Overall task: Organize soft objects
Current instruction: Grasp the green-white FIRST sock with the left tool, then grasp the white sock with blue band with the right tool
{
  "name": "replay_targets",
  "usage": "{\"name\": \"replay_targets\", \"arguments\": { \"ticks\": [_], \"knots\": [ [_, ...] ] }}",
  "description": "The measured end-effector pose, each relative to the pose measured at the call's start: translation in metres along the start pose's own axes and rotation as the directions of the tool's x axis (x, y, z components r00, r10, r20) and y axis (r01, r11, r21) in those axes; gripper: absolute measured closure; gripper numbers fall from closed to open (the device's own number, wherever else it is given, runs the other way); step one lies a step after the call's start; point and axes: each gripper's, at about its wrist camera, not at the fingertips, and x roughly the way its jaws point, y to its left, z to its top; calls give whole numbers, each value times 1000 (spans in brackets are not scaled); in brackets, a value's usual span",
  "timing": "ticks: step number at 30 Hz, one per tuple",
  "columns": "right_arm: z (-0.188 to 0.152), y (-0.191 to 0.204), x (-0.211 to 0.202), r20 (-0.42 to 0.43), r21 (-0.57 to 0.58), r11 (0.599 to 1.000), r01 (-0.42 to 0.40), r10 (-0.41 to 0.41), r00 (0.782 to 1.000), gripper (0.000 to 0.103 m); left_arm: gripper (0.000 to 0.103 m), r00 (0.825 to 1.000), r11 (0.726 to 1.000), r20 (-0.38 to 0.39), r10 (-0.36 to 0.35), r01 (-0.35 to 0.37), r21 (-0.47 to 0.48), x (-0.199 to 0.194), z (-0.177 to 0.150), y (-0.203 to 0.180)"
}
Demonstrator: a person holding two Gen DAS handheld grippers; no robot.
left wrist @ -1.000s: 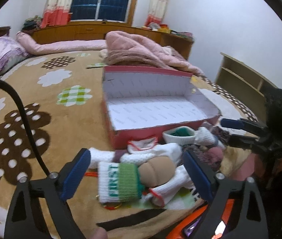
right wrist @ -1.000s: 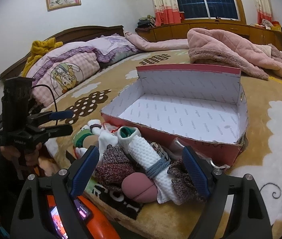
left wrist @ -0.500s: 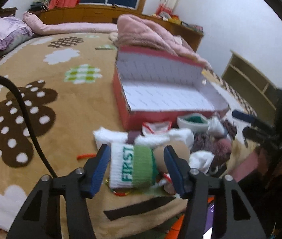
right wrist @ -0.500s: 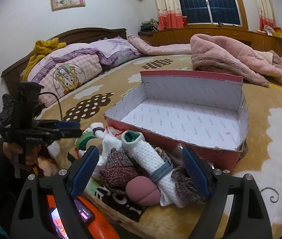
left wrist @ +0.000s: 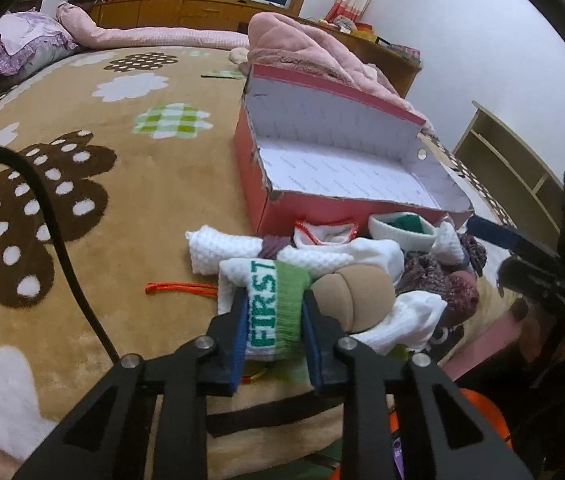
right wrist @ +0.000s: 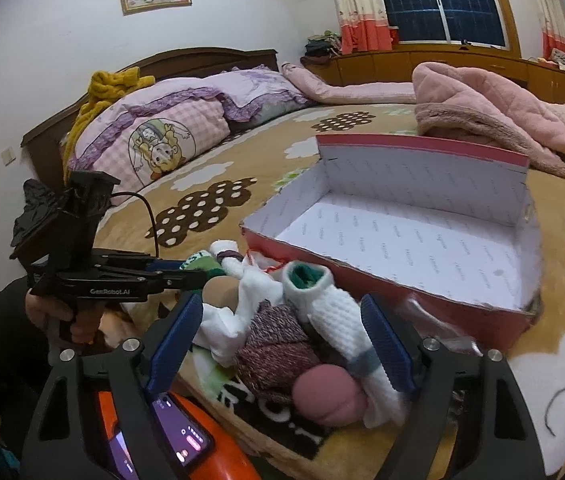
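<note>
A pile of rolled socks lies on the brown flowered bedspread in front of an empty red shoe box lined in white. My left gripper is closing on the white and green sock roll marked FIRST, its blue pads against both sides. A tan roll sits just to its right. My right gripper hovers over the other end of the pile. Its jaws stand wide, just starting to narrow, around a maroon knit roll and a white waffle sock without touching them.
A pink blanket is heaped behind the box and pillows lie at the headboard. A black cable crosses the bedspread at the left. An orange device with a phone sits below the bed edge. A wooden shelf stands at the right.
The left jaws have come together from wide open onto the FIRST sock roll, and that gripper has dipped toward the pile. The right gripper has hardly moved.
</note>
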Motion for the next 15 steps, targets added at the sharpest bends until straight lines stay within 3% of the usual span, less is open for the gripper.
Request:
{"name": "replay_targets", "arguments": {
  "ticks": [6, 10, 12, 14, 15],
  "knots": [
    [2, 6, 18, -18, -13, 999, 37, -37, 999, 19, 78, 999, 1000, 38, -10, 11, -20, -13, 3, 5],
    [3, 8, 28, -35, -17, 993, 113, -114, 993, 21, 78, 996, 1000, 89, -5, 5, 1, -25, 5, 1],
    [3, 6, 28, -38, -9, 989, 145, -146, 989, 28, 78, 994, 1000, 111, -1, 0, 14, -30, 6, -1],
    [1, 2, 27, -52, -5, 985, 175, -175, 983, 55, 78, 992, 1000, 129, -2, -1, 22, -34, 7, -2],
    [0, -1, 26, -57, -2, 981, 194, -194, 979, 62, 78, 991, 1000, 132, -11, 9, 17, -36, 7, -2]
  ]
}}
